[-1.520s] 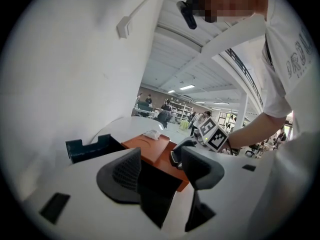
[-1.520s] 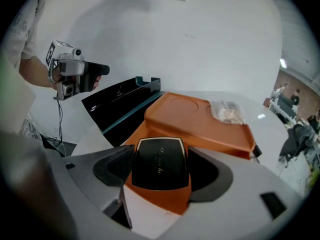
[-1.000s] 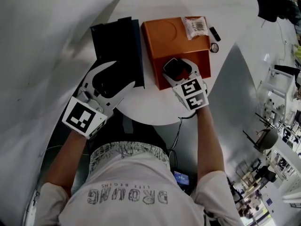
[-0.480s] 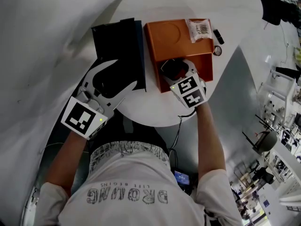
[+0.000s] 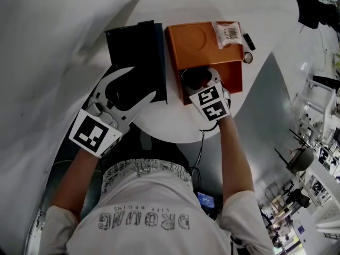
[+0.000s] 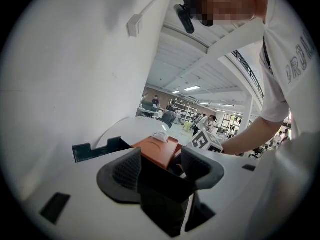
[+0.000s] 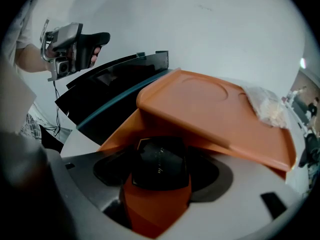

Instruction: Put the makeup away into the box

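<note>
**A:** From the head view, what's on the round white table point(image 5: 175, 129)?

**B:** An orange box point(image 5: 199, 44) with a matte black tray point(image 5: 135, 49) just beside it on the left. The right gripper point(image 5: 197, 81) reaches into the box's open near compartment. The left gripper point(image 5: 142, 83) hangs over the tray's near end. A clear plastic packet point(image 5: 227, 32) lies on the box's far corner.

**A:** And the left gripper view?

**B:** It alone shows that gripper's ribbed dark pads point(image 6: 127, 170) spread wide apart, with nothing between them. The box shows beyond them.

**A:** The right gripper view?

**B:** Here its jaws are clamped on the makeup compact point(image 7: 160, 163). It is glossy black, flat and squarish with clipped corners, broad face up, so I can't name a long axis. It sits low in the compartment, beneath the box's smooth raised shelf, which has a round recess. I can't tell whether it touches the floor.
</note>
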Demonstrator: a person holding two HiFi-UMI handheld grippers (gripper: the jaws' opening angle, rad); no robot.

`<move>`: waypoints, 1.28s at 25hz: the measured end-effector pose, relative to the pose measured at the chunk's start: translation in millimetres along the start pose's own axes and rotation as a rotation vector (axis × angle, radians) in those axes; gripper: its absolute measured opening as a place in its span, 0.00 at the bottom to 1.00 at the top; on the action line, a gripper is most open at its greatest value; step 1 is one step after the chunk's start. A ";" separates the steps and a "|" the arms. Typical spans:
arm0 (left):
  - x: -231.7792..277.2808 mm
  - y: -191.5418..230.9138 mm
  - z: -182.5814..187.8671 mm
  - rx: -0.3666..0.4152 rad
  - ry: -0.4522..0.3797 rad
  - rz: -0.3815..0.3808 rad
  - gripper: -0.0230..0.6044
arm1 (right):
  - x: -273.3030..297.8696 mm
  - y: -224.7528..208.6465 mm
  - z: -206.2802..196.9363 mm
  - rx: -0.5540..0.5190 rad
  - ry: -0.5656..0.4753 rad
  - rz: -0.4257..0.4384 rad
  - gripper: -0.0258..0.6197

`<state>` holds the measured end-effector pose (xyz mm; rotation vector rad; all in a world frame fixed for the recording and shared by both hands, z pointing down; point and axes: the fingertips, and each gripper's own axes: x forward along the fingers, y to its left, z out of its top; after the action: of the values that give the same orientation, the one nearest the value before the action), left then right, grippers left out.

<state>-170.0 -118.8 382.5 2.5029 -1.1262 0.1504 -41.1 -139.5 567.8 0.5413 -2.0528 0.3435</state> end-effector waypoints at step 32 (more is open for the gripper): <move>-19.8 -15.4 -0.7 0.005 0.005 -0.015 0.46 | -10.5 -1.2 1.7 0.034 -0.018 -0.042 0.61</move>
<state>-171.9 -95.5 373.5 2.5127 -1.1064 0.1557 -37.1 -138.8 558.0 0.6089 -2.0536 0.3503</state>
